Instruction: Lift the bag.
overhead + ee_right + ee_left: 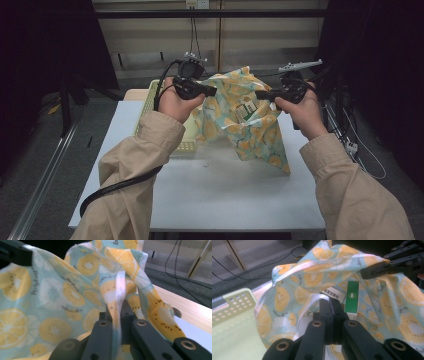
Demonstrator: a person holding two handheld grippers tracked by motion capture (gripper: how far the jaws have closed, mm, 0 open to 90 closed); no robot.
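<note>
A cloth bag (250, 132) printed with lemon and kiwi slices hangs above the white table (225, 195), stretched open between both grippers. My left gripper (214, 92) is shut on the left rim of the bag (294, 287). The right gripper (259, 94) is shut on the opposite rim, and a fold of the bag's cloth (62, 297) runs down between its jaws (117, 307). Inside the bag stand a green box (352, 297) and a white printed box (333, 293), just past my left gripper's tips (331, 301). The bag's lower corner touches the table at the right.
A pale yellow-green perforated basket (147, 100) sits at the table's left, under the left hand, its rim (234, 305) close to the bag. A black cable (115, 187) trails off the front left edge. A wooden tabletop (190, 312) lies beyond. Cables hang at the right.
</note>
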